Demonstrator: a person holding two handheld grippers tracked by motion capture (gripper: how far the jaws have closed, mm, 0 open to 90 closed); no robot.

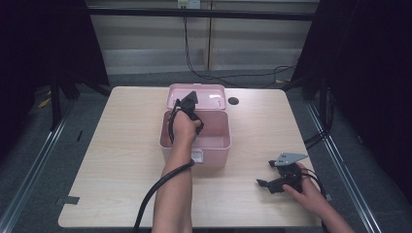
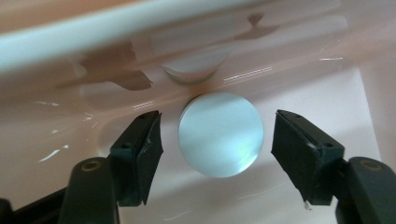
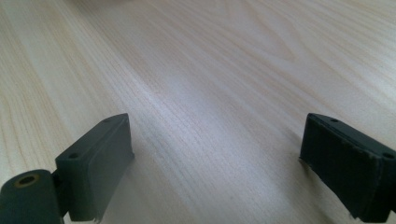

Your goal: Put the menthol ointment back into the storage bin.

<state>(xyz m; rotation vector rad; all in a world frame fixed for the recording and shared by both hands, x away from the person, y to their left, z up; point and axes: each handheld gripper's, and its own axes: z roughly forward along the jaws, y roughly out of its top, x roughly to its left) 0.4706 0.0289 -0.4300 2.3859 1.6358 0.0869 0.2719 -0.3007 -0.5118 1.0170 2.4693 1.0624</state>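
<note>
Left gripper (image 2: pixel 217 135): jaws spread, straddling disc (image 2: pixel 221 134) in box (image 1: pixel 214 141). Right gripper (image 3: pixel 215 163): released, idle on table (image 3: pixel 210 70). Risk: the smooth disc may squirt out if pinched off-centre.

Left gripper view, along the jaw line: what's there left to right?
Left gripper's near-left jaw → pale round disc lying on the pink box's floor, untouched in the gap → other jaw. Jaws stand open.

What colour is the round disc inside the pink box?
Pale blue-white, glossy. The disc shows best in the left gripper view, between the open jaws.
</note>
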